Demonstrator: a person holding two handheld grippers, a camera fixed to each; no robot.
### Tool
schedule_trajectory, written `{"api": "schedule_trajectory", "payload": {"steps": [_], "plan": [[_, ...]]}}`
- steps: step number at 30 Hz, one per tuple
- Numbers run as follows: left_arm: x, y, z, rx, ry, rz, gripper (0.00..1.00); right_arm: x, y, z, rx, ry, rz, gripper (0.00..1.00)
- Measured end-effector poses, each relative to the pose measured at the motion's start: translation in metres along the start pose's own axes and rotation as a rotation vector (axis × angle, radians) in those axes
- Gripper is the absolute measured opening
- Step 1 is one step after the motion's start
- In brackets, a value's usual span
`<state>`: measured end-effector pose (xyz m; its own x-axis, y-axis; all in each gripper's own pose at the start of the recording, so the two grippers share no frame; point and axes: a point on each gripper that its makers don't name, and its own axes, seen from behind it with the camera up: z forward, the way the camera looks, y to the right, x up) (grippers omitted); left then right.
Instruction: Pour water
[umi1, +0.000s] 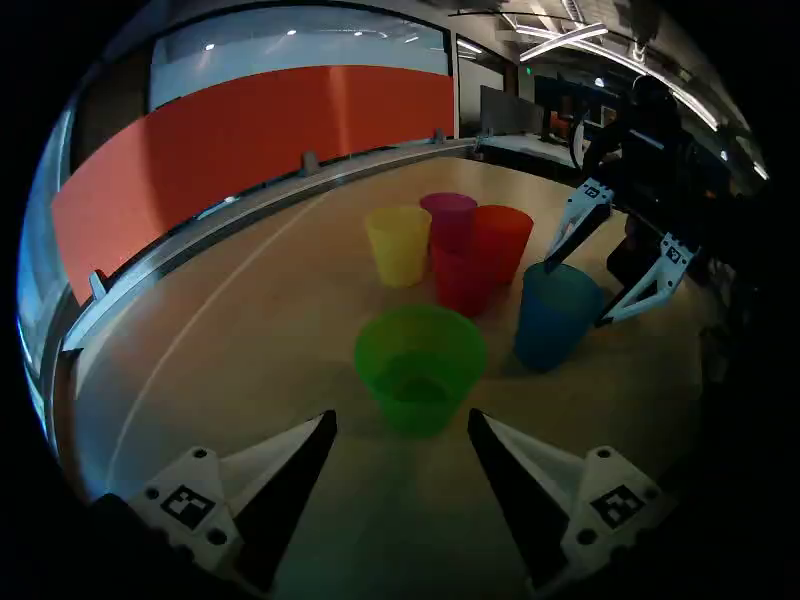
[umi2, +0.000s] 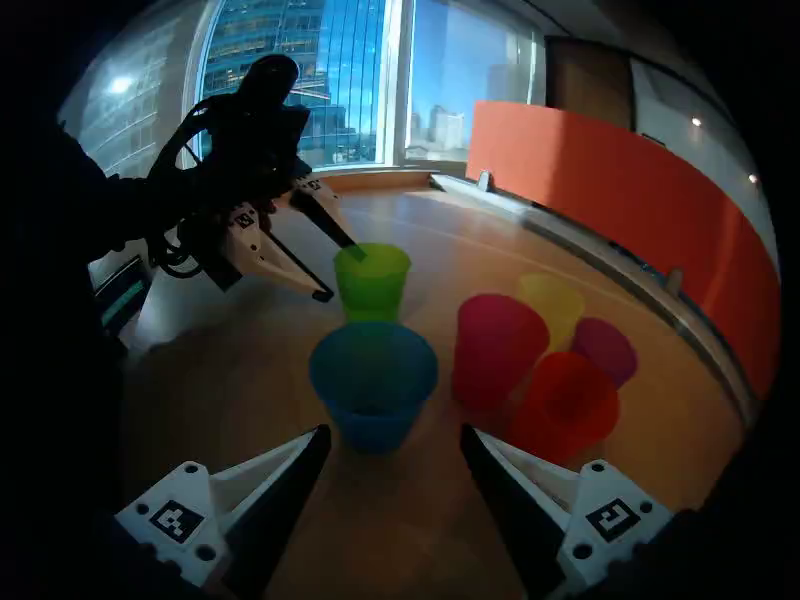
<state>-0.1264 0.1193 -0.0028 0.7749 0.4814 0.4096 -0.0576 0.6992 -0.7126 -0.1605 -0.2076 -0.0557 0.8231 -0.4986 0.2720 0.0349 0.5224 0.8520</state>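
A green cup (umi1: 420, 365) stands upright on the wooden table (umi1: 250, 330), just ahead of my left gripper (umi1: 401, 414), whose fingers are open on either side of its base without touching it. To its right stands a blue cup (umi1: 555, 315), with my right gripper (umi1: 574, 295) open around it. In the right gripper view the blue cup (umi2: 373, 385) sits right before my open right gripper (umi2: 395, 430). Behind it is the green cup (umi2: 372, 280), flanked by my left gripper (umi2: 336, 272). I cannot tell whether either cup holds water.
Behind the two cups is a cluster of a yellow cup (umi1: 398, 245), a magenta cup (umi1: 450, 215), an orange-red cup (umi1: 500, 240) and a red cup (umi1: 462, 280). A metal rail (umi1: 250, 205) and an orange wall panel (umi1: 250, 130) border the table's far side.
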Motion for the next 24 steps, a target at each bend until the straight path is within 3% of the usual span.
{"api": "schedule_trajectory", "payload": {"steps": [15,24], "plan": [[0.015,0.003,-0.049,0.121,0.139,-0.071,0.98,0.005,0.017,-0.055,-0.171,0.102,0.059,1.0],[0.033,-0.009,-0.075,0.233,0.271,-0.097,0.97,0.02,0.031,-0.085,-0.291,0.193,0.119,1.0]]}}
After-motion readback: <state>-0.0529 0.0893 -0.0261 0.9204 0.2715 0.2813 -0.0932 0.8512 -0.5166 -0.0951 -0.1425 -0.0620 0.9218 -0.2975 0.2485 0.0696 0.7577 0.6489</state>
